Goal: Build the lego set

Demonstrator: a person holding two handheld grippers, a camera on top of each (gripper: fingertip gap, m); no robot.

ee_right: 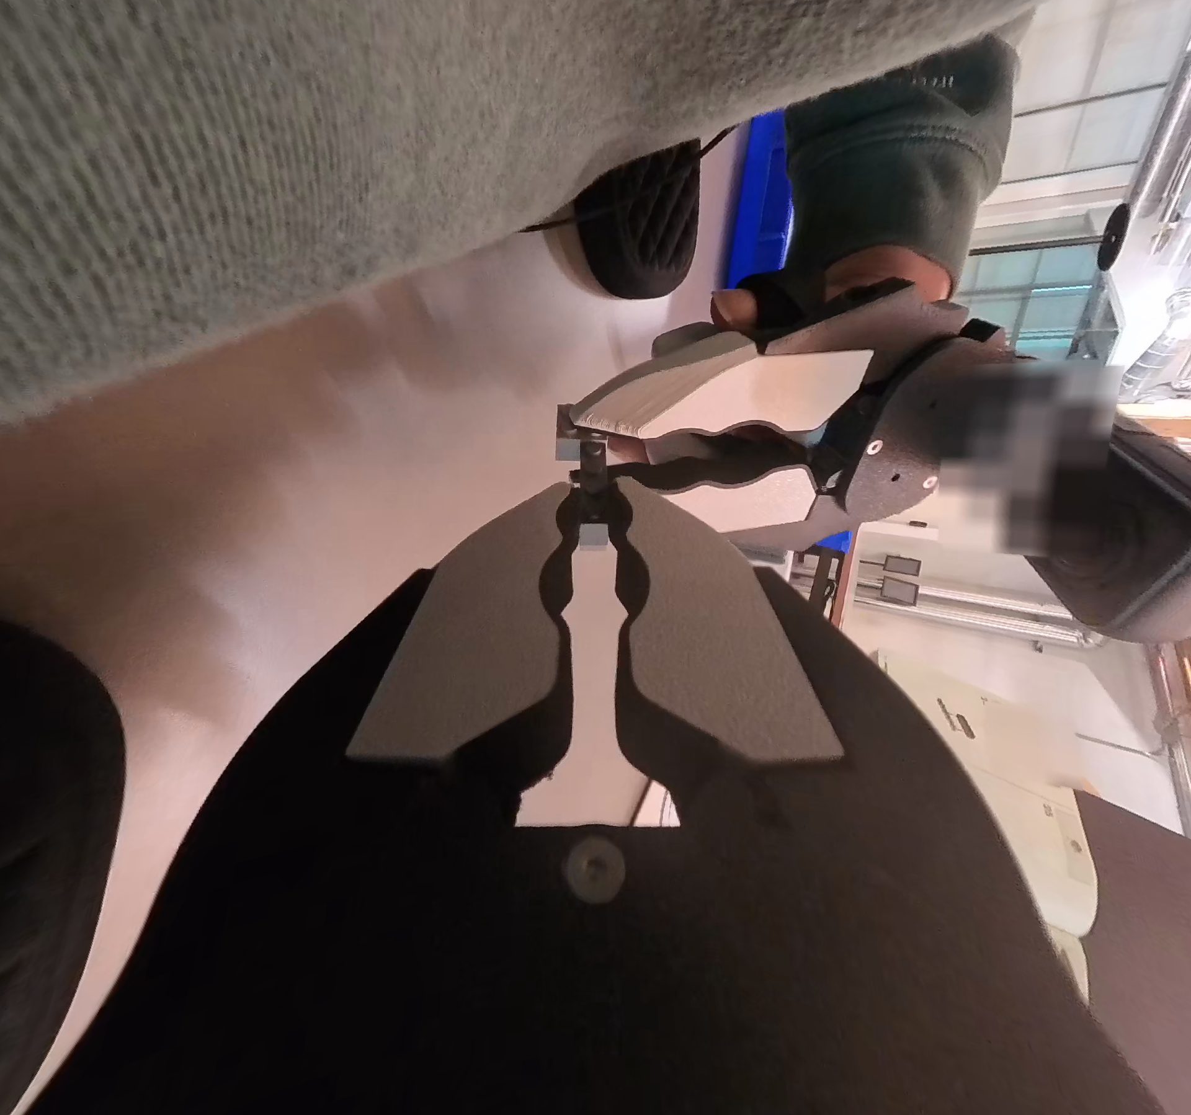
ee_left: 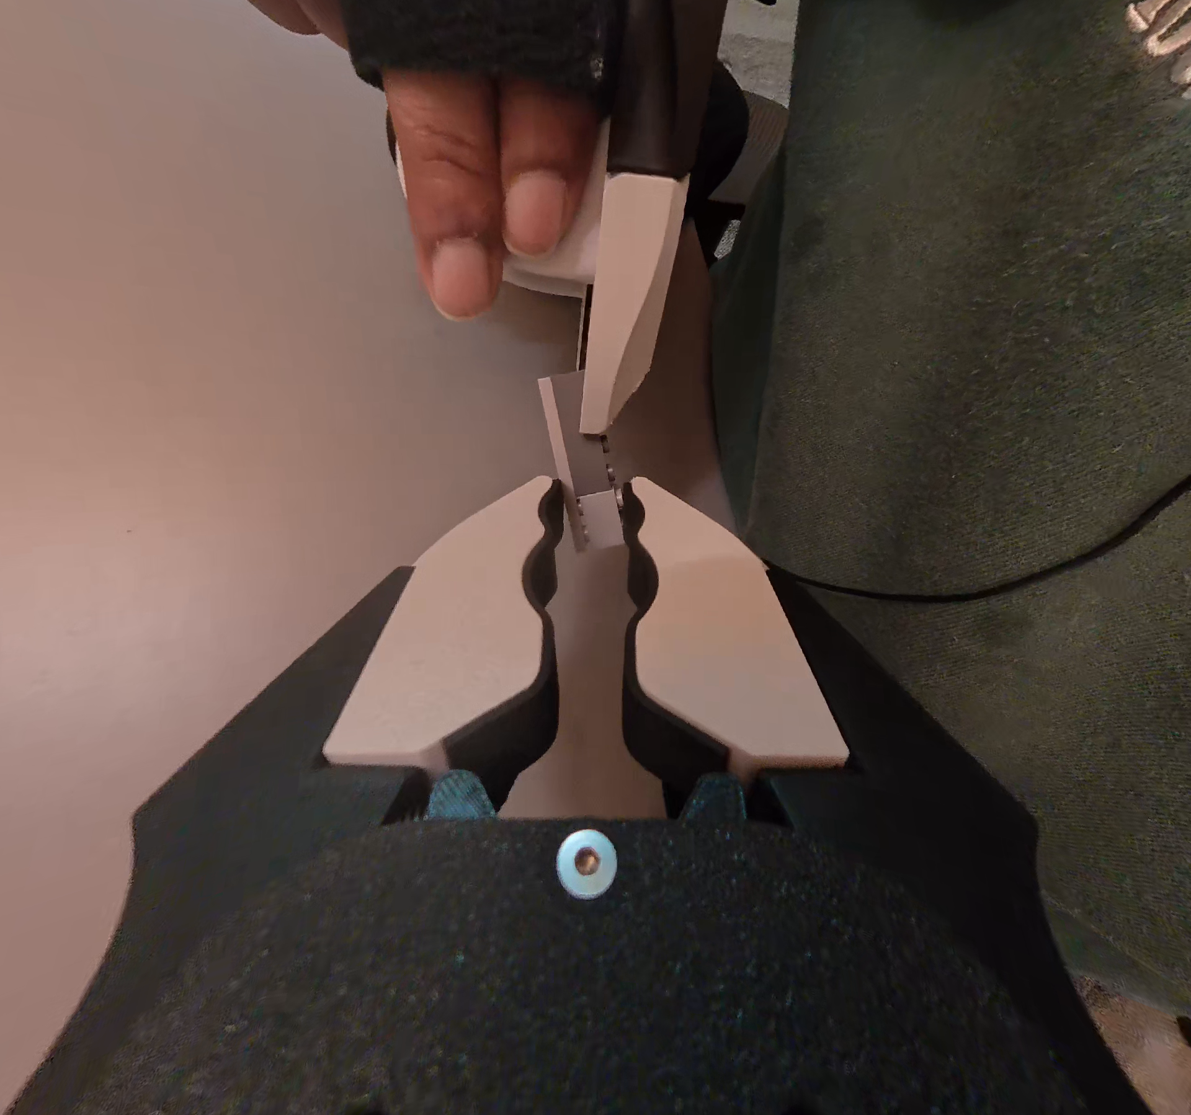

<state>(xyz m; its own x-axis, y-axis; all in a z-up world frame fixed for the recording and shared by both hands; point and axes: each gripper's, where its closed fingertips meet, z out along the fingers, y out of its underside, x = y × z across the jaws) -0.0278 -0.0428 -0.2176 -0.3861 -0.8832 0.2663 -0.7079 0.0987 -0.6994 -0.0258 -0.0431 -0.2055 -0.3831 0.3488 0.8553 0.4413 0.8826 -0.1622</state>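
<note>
A small grey lego assembly [ee_left: 596, 520] of thin studded plates is held in the air between both grippers. My left gripper [ee_left: 594, 494] is shut on its lower end. My right gripper [ee_left: 590, 433] comes in from above, and its white finger [ee_left: 619, 311] pinches the assembly's upper part [ee_left: 567, 440]; its second finger is hidden. In the right wrist view my right gripper [ee_right: 593, 494] is shut on the assembly [ee_right: 593, 533], which has a dark middle piece [ee_right: 591, 472]. The left gripper [ee_right: 577, 449] reaches in from the right and clamps a grey piece [ee_right: 568, 447].
A pale table [ee_left: 193, 375] lies below. The person's green sweatshirt [ee_left: 967, 375] fills the right side, close to the grippers. A hand with a black strap [ee_left: 483, 182] holds the right gripper. A black mesh object [ee_right: 638, 227] and a blue bin [ee_right: 760, 201] sit farther off.
</note>
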